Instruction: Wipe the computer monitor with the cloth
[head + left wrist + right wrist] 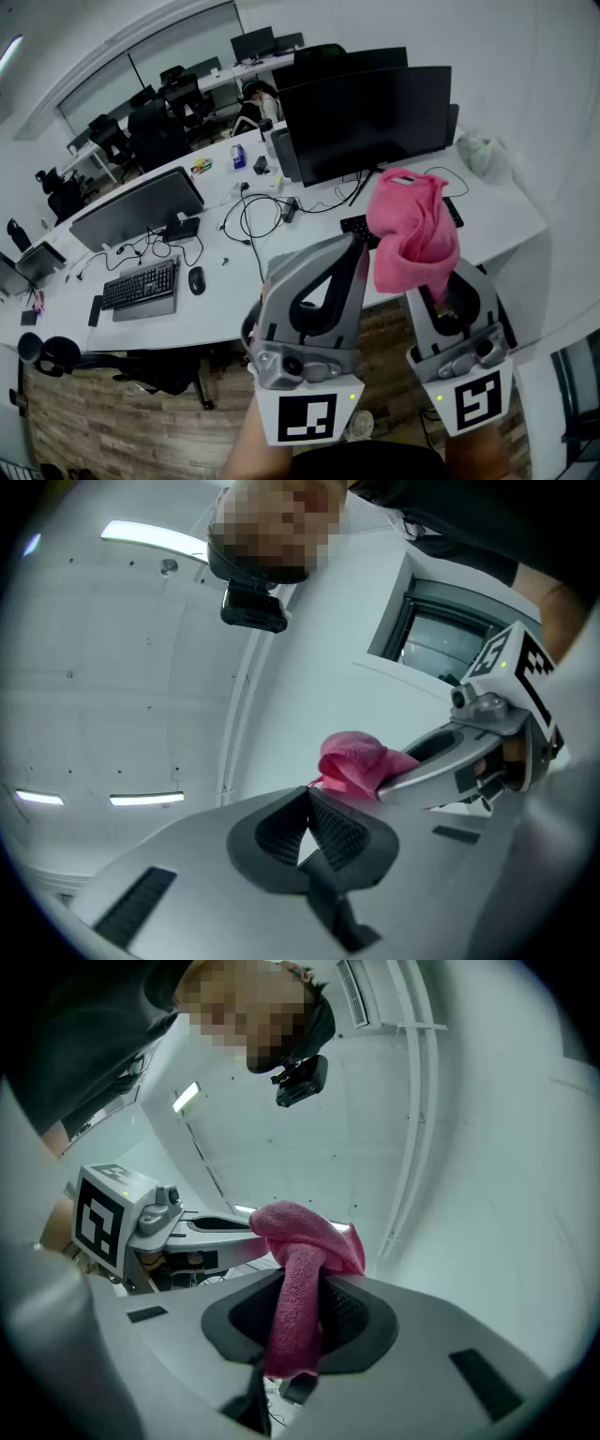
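Long white office desk (234, 298) across the middle of the head view. On it, towards the right, a wide black computer monitor (366, 117), screen dark and facing the camera.

Left grey two-jaw gripper (353, 240) low in the centre, tips slanted up and right towards the monitor. Left gripper view: left gripper (307, 797) clenched, ribbed pads meeting at the tips, a small triangular gap behind them, nothing between.

Right grey two-jaw gripper (446, 274) just beside it, tips raised. Right gripper view: right gripper (302, 1305) clamped on the pink terry cloth (298, 1241).

Cloth (412, 234) held up in the air. Long axis along the jaw line, running lengthwise from behind the pads out past the tips. One narrow strip pinched between the pads; larger folded bunch draped over the tips, pointing up. In the head view, bunch over the monitor's lower right corner; touching or apart, cannot tell. Cloth (354, 763) close beside the left gripper's tips, on their right.
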A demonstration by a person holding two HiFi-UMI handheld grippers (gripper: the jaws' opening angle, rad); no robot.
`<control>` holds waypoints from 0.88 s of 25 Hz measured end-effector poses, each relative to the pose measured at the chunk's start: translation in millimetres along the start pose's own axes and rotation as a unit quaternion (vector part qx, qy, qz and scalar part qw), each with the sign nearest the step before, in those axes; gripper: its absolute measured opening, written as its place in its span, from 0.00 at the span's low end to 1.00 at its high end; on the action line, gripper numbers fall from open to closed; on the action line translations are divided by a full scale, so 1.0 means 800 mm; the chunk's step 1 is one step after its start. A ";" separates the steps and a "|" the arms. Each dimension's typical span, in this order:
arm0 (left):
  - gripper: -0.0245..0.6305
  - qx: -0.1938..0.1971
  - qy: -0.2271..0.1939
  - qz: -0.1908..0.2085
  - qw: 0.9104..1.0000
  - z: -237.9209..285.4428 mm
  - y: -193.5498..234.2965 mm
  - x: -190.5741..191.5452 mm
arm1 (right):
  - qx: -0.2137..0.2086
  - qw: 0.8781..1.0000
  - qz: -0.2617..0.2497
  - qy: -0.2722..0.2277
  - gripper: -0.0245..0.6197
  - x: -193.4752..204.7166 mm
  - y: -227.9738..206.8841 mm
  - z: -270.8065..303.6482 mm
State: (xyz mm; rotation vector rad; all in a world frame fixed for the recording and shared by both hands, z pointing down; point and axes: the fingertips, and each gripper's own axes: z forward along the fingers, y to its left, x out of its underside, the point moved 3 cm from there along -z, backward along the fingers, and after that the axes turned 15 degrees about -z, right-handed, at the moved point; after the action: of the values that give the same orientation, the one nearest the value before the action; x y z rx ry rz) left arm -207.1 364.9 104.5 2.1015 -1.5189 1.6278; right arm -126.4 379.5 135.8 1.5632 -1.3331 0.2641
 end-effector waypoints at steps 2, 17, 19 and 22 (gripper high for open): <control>0.04 0.002 0.004 0.001 1.000 -0.001 0.001 0.002 | 0.000 1.000 0.002 0.001 0.19 0.001 0.002 0.001; 0.04 -0.003 0.009 0.010 1.000 0.000 0.005 0.009 | 0.001 1.000 0.011 -0.003 0.19 0.007 0.000 0.006; 0.04 -0.003 0.011 0.012 1.000 0.000 0.006 0.010 | 0.003 1.000 0.012 -0.006 0.19 0.007 0.000 0.007; 0.04 -0.004 0.011 0.015 1.000 0.000 0.006 0.009 | 0.002 1.000 0.012 -0.005 0.19 0.008 -0.001 0.008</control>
State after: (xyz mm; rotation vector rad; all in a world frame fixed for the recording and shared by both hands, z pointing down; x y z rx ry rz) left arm -210.8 357.4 107.8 2.0605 -1.5550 1.6446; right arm -126.3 370.9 137.1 1.5539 -1.3613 0.2739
